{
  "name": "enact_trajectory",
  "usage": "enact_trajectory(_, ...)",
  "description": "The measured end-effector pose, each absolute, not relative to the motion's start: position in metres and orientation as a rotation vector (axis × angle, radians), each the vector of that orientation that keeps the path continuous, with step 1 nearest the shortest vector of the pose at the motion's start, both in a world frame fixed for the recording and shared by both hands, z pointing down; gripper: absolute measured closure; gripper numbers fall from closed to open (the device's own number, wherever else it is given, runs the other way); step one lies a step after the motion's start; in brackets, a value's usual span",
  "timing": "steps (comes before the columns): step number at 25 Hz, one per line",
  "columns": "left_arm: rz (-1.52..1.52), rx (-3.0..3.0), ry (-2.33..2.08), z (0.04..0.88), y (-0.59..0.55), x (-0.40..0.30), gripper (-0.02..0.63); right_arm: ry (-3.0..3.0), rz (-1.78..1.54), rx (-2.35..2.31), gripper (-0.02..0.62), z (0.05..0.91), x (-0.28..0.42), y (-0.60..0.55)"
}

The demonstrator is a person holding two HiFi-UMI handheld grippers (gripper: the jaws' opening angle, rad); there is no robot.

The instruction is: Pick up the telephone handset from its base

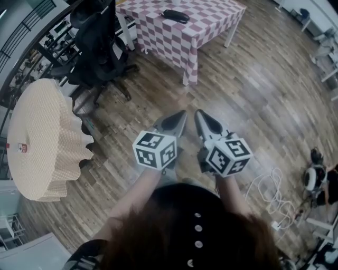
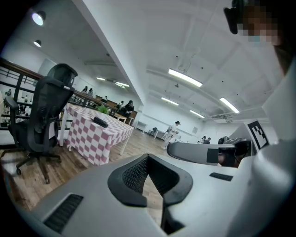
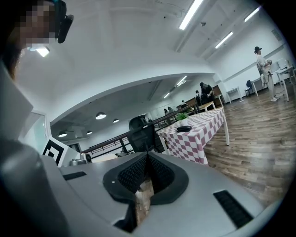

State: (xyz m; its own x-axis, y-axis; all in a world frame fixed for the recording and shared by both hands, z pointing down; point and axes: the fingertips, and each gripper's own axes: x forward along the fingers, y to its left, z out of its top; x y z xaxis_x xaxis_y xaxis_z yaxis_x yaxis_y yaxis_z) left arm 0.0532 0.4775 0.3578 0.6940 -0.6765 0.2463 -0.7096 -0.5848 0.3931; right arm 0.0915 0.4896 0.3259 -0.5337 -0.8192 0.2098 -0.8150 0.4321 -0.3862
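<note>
The black telephone [image 1: 175, 16] lies with its handset on the base, on a table with a pink-and-white checked cloth [image 1: 203, 31] at the far end of the wooden floor. It also shows small in the left gripper view as the telephone [image 2: 100, 121] and in the right gripper view as the telephone [image 3: 184, 128]. My left gripper [image 1: 182, 113] and right gripper [image 1: 197, 112] are side by side, held out over the floor well short of the table and pointing toward it. Both are shut and hold nothing; the left gripper [image 2: 147, 156] and right gripper [image 3: 147, 154] have their pads meeting.
A black office chair [image 1: 100, 42] stands left of the checked table. A round table with a cream pleated cloth [image 1: 42, 137] is at my left. White cables [image 1: 269, 195] lie on the floor at right, near a person [image 1: 319, 179]. Other people stand far off.
</note>
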Motion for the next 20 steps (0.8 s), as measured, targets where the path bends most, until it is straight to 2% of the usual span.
enact_trajectory(12,0.075,2.475,-1.044,0.336,0.320,0.009,0.600,2.625,-0.679,-1.563,0.586,0.312,0.058,0.331)
enact_trajectory(20,0.082,2.486,-1.008,0.338,0.277,-0.004,0.600,2.596,-0.698,-1.602,0.586,0.315,0.050,0.285)
